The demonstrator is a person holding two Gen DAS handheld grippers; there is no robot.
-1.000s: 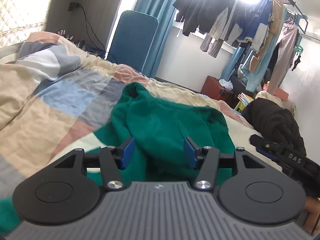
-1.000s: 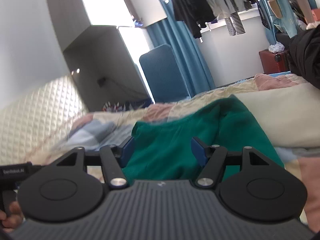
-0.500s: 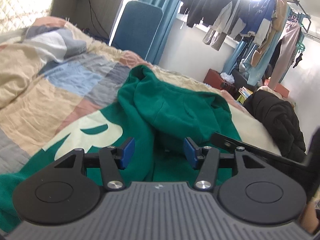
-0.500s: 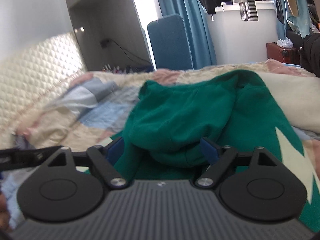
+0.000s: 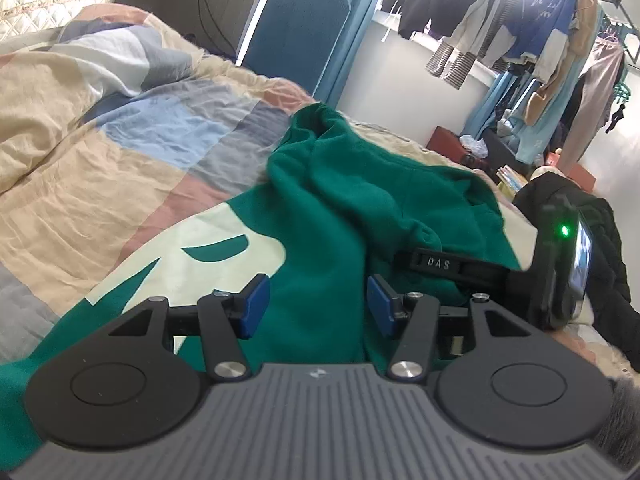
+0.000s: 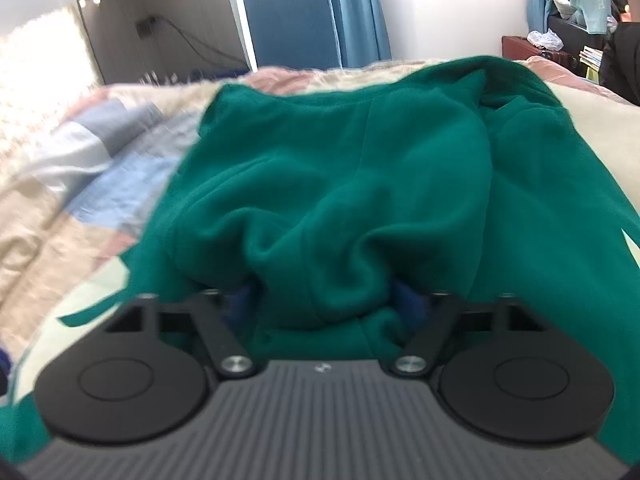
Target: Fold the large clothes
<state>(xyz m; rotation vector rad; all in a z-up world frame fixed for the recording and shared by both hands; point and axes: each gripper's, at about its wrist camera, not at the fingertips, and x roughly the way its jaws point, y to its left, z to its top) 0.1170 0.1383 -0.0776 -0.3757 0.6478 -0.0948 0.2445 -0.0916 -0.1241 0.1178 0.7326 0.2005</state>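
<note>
A fold of the green hoodie [image 6: 340,216] hides my right gripper [image 6: 324,300] pads [image 6: 404,300]; the frame is motion-blurred.

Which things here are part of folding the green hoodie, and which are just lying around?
Part of the job:
- green hoodie
- left gripper, fingers apart
- right gripper, fingers around a hoodie fold
- patchwork quilt underneath

Lying about:
- black jacket
- hanging clothes
- blue panel

Patchwork bedspread [image 5: 120,148], blue curtain [image 5: 344,20], clothes rail [image 5: 520,28] w/ hanging laundry, bright window
</note>
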